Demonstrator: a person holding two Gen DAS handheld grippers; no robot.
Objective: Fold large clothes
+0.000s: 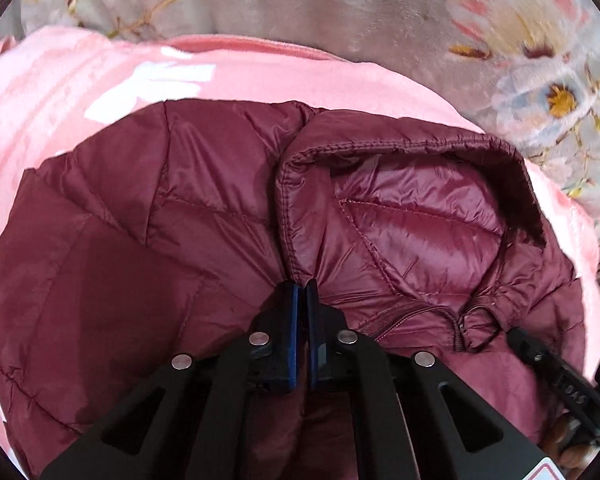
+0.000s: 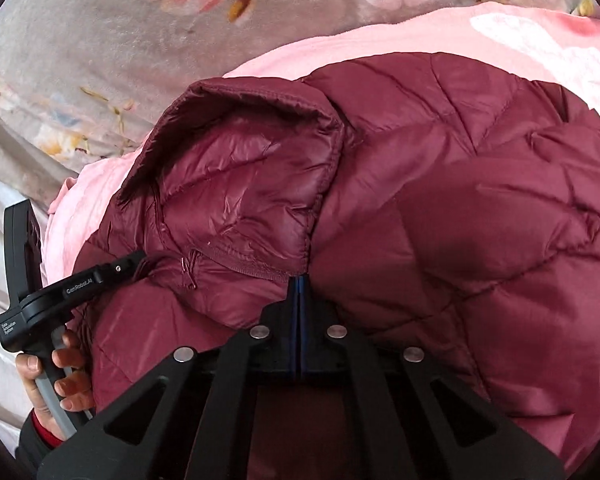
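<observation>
A maroon quilted puffer jacket [image 1: 140, 240] lies bunched on a pink garment, its hood [image 1: 412, 216] open toward me. My left gripper [image 1: 302, 288] is shut on a fold of the jacket by the hood's edge. In the right wrist view the same jacket [image 2: 480, 220] and hood [image 2: 244, 176] fill the middle. My right gripper [image 2: 299, 282] is shut on jacket fabric just below the hood seam. The other gripper shows at the right edge of the left wrist view [image 1: 556, 372], and at the left of the right wrist view [image 2: 80, 284], held by a hand.
A pink fleece garment with white print [image 1: 100, 88] lies under the jacket, also in the right wrist view [image 2: 520, 36]. Beneath is a grey floral bedspread [image 1: 380, 8], which also shows in the right wrist view [image 2: 80, 40].
</observation>
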